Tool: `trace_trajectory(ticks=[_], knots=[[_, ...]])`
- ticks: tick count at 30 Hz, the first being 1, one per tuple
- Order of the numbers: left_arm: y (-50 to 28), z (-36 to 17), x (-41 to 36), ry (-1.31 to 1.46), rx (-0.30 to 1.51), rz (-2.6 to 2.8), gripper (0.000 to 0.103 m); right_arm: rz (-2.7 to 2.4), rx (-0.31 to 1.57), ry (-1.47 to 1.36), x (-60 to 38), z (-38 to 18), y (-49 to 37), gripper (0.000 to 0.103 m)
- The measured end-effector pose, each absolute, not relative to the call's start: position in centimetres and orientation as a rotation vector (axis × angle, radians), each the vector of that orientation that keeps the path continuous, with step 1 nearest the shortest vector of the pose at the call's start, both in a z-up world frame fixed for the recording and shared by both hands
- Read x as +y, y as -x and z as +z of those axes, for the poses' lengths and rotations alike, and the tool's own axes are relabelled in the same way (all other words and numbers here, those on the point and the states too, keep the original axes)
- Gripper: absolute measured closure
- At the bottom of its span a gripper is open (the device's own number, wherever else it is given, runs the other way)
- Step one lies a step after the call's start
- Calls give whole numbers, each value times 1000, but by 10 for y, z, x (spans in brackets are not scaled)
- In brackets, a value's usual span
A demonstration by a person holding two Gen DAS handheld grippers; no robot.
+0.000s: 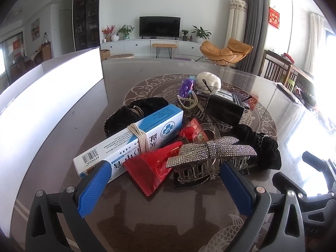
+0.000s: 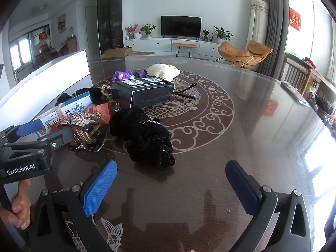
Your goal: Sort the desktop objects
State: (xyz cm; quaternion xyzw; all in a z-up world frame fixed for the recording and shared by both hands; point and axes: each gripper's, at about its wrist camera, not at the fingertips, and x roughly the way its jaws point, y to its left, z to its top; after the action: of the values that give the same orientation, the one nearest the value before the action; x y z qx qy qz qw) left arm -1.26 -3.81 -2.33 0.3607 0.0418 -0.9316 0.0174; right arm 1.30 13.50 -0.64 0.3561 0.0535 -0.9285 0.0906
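- Dark, glossy bench (image 1: 130, 79) with a pale cloud-and-fish inlay carries the whole heap; a white box (image 1: 52, 96) stands along its left edge, probably where sorted things go.
- White-and-blue cardboard carton (image 1: 134, 134), long and thin, bound by rubber bands, lies slantwise: its barcode end sits just by the left claw (image 1: 166, 185) at the left fingertip, its far end pointing away to the right.
- Black matte box (image 2: 145, 93) lies well beyond both claws, long axis across the right view.
- Black velvet scrunchie (image 2: 147, 136), soft and crumpled, lies straight ahead of the right claw (image 2: 171, 185), near but not between the fingers; this claw is the nearer one to it.
- Red crinkly foil packet (image 1: 153, 166), saw-toothed edge, points toward the left claw's gap.
- Rhinestone bow clip (image 1: 212, 153), hard and glittery with clear plastic teeth, lies crosswise just ahead of the left claw, the likeliest first pick.
- Both claws are spread fully wide and hold nothing; a hand (image 2: 19, 208) grips the left one's handle.
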Motion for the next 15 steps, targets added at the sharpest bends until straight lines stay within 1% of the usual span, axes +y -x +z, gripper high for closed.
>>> trace_trajectory(ticks=[6, 15], knots=[[11, -23, -41, -1109, 162, -2892, 0, -2762, 167, -1057, 135, -6, -13, 0], [9, -22, -21, -1084, -11, -2916, 0, -2759, 164, -1060, 134, -7, -13, 0]])
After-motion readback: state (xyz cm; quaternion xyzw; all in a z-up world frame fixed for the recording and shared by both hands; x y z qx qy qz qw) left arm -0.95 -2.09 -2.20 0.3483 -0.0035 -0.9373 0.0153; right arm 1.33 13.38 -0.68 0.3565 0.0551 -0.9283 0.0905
